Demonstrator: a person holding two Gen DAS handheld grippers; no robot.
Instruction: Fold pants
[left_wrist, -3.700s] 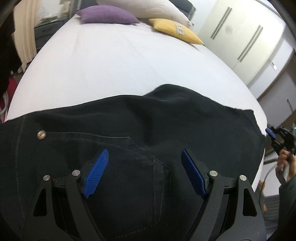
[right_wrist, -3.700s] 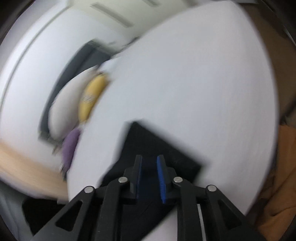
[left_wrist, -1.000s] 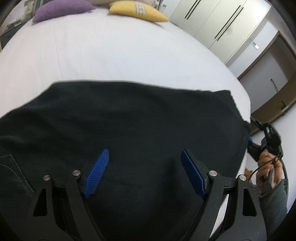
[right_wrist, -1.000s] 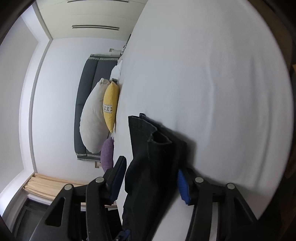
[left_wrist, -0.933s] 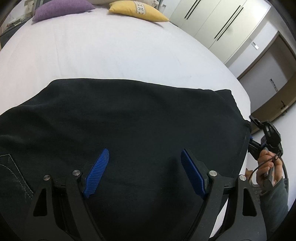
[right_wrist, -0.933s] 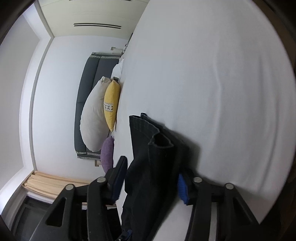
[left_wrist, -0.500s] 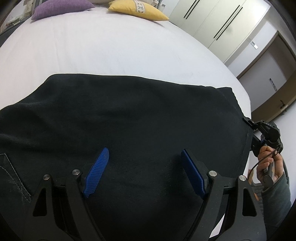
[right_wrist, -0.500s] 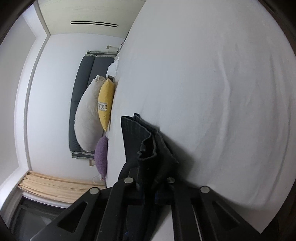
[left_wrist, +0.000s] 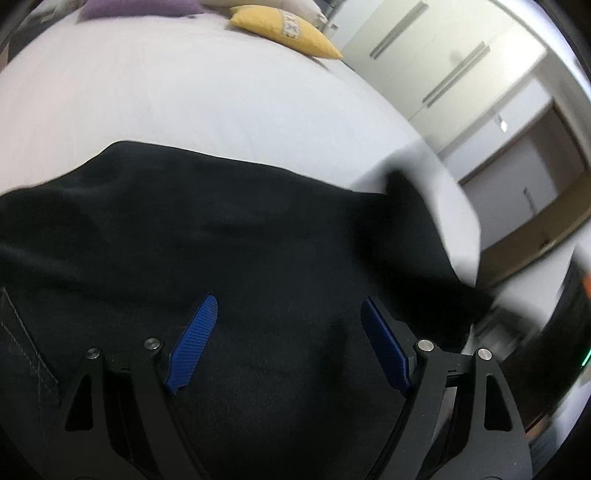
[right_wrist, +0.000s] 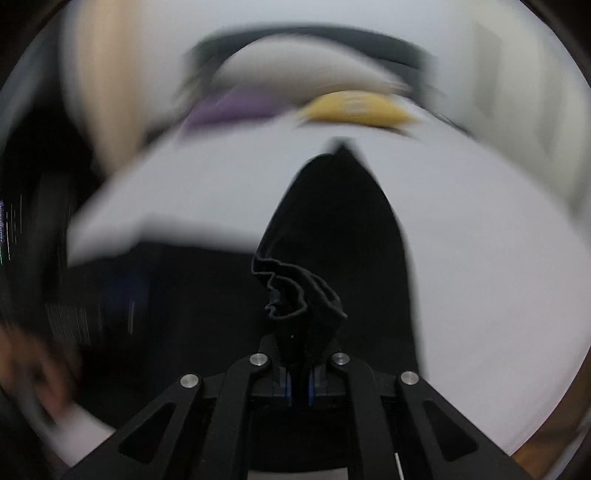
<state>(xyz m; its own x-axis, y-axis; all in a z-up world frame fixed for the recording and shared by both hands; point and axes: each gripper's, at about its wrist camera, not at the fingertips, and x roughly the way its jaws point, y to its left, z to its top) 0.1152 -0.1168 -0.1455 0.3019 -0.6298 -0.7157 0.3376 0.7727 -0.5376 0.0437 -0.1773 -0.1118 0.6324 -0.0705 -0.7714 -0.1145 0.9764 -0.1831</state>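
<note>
Covering most of the near half of the white bed (left_wrist: 207, 99), the black pants (left_wrist: 258, 258) lie spread under the left gripper (left_wrist: 286, 345), whose blue fingers (left_wrist: 192, 343) stand wide apart just above the cloth with nothing between them. The right gripper (right_wrist: 298, 384) has its fingers pressed together on a bunched fold of the pants (right_wrist: 332, 229), holding it raised above the sheet in a blurred view. At the bed's far end sit a yellow pillow (left_wrist: 284, 31) and a purple pillow (left_wrist: 136, 6), with white wardrobe doors (left_wrist: 424, 48) to the far right.
</note>
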